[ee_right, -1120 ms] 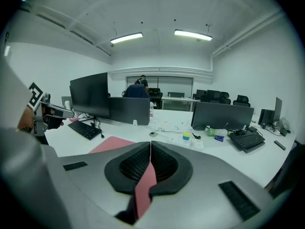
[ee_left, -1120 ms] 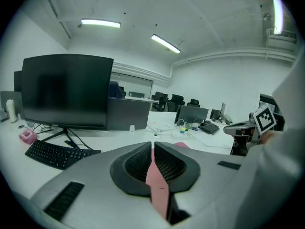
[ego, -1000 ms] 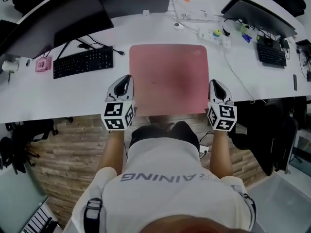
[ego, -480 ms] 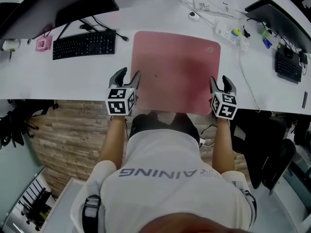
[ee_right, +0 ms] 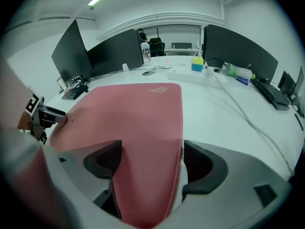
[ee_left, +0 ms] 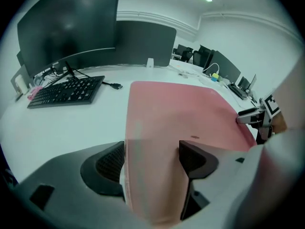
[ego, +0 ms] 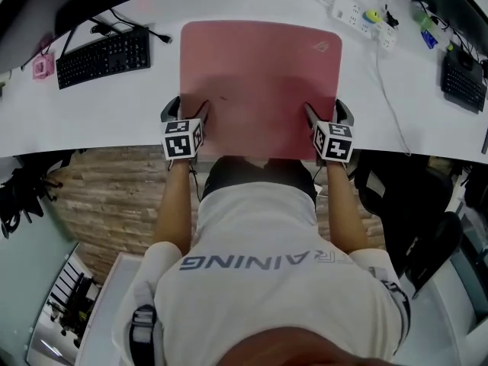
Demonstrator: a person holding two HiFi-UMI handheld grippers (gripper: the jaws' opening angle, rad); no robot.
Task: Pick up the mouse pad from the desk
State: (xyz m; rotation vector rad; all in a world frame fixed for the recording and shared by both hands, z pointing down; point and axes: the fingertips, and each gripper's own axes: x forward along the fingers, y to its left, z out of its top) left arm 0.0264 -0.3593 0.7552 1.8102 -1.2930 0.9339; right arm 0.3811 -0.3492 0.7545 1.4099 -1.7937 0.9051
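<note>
Black keyboard (ego: 104, 55) lies left of the mouse pad (ego: 259, 75). Left gripper (ego: 187, 110) at the pad's near left corner: jaws just spread, released. Only its own view shows the pad's left edge running between them. Pad: dusty pink, rounded corners, flat on the white desk (ego: 114, 105), faint logo at its far right corner. Right gripper (ego: 326, 110), near right corner: jaws just opened too, pad's right edge between them, unpinched.

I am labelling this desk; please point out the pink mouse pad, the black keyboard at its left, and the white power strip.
mouse pad (ego: 259, 78): head view, bare middle.
keyboard (ego: 103, 57): head view, middle keys.
power strip (ego: 347, 10): head view, top face.
</note>
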